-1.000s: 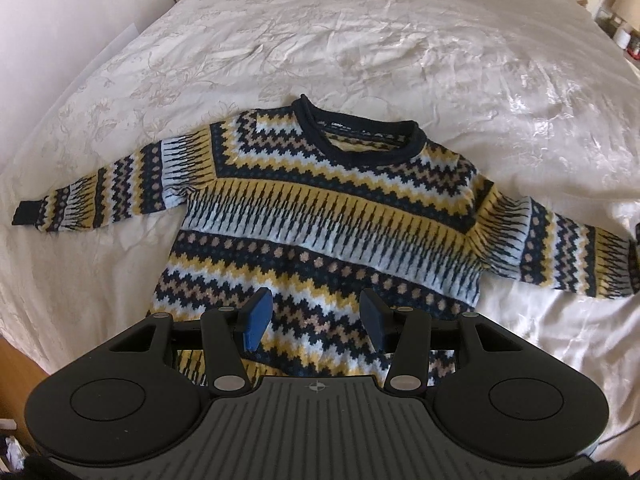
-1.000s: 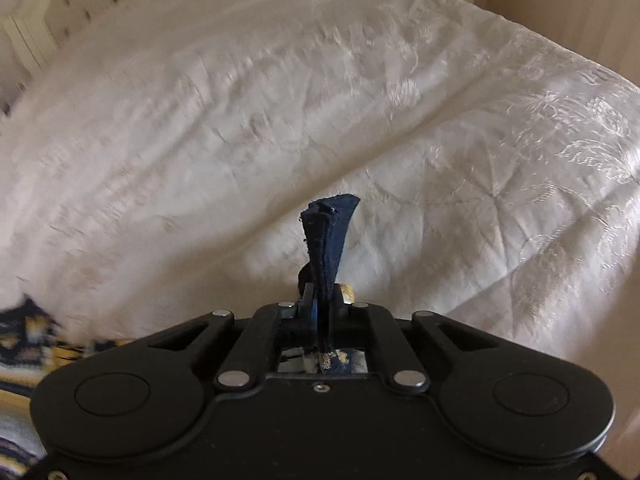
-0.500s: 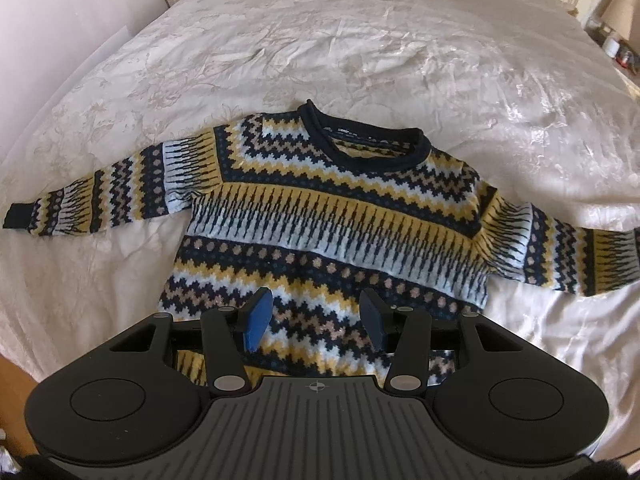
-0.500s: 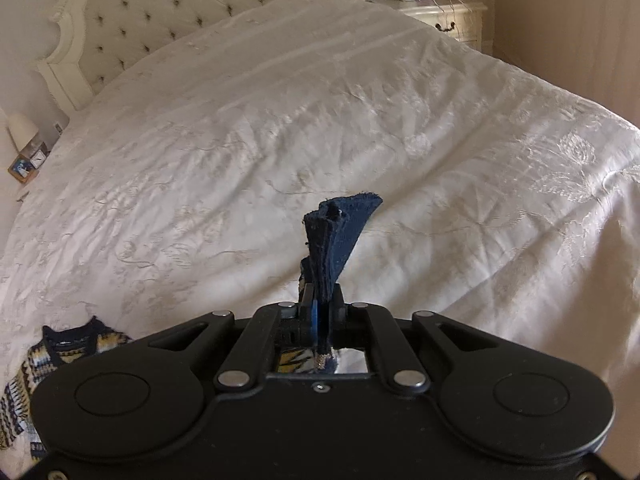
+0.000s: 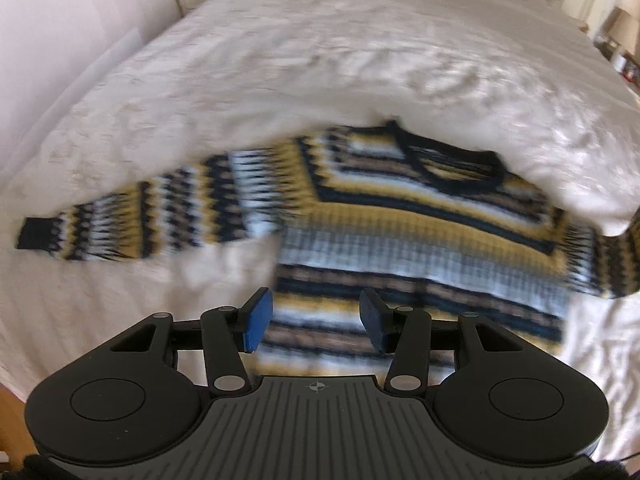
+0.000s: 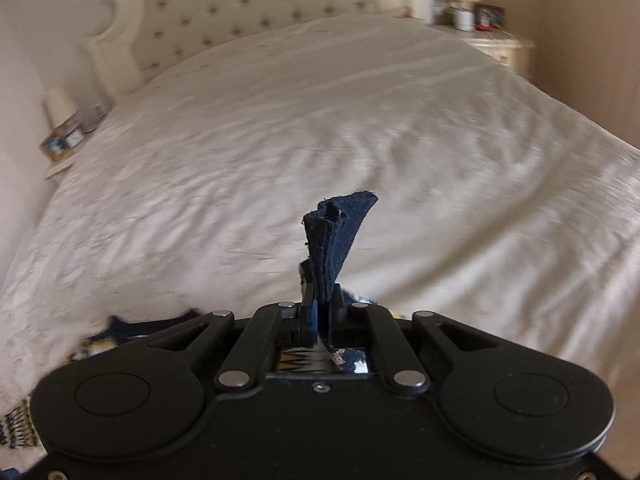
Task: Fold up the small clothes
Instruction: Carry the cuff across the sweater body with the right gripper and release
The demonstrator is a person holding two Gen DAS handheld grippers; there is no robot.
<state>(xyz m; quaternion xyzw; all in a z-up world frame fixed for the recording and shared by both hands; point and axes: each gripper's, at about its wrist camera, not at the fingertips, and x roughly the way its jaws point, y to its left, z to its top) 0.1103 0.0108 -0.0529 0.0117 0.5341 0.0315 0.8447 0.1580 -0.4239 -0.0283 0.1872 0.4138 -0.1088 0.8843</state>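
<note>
A patterned sweater in navy, yellow, white and tan lies flat on the white bed, its left sleeve stretched out. My left gripper is open and empty, above the sweater's lower hem. My right gripper is shut on the navy cuff of the sweater's right sleeve, which sticks up between the fingers. Part of the sweater shows at the lower left of the right wrist view. Both views are blurred.
A tufted headboard stands at the far end of the bed. Nightstands with lamps and small items stand on both sides. The bed's near left edge and wooden floor show at the lower left.
My right gripper has risen and turned with the cuff, so the headboard now shows. My left gripper has shifted left over the hem, bringing the left sleeve more into view.
</note>
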